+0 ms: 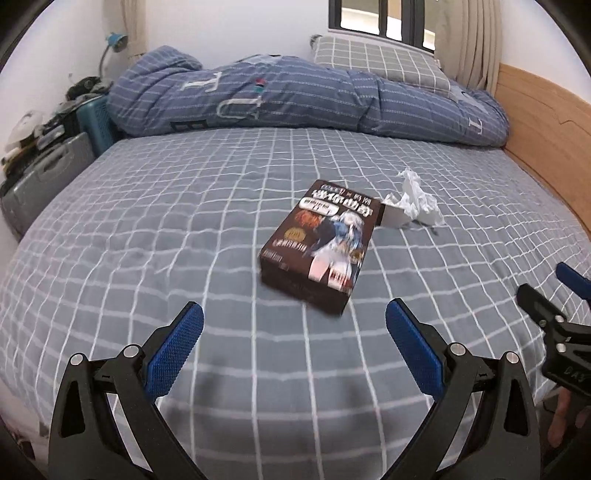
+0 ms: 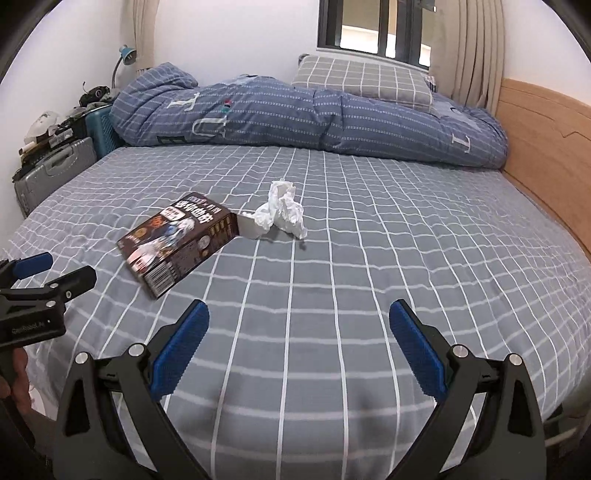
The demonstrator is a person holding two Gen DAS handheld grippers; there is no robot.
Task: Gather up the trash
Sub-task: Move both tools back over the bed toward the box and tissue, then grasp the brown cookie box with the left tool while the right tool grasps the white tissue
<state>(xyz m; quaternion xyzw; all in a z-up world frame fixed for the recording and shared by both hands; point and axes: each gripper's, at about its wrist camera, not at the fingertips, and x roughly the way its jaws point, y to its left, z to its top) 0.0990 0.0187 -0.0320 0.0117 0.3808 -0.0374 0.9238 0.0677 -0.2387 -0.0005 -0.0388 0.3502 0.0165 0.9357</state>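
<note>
— Where was I working?
— In a home bedroom: a bed (image 2: 369,295) in a grey checked sheet, a rolled blue quilt (image 2: 314,118), a pillow (image 2: 362,81) under the curtained window (image 2: 373,26), and a wooden headboard (image 2: 546,129).

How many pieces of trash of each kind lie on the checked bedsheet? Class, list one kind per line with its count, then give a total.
Dark brown printed cardboard box: 1
Small white open box: 1
Crumpled white tissue paper: 1
Total: 3
</note>
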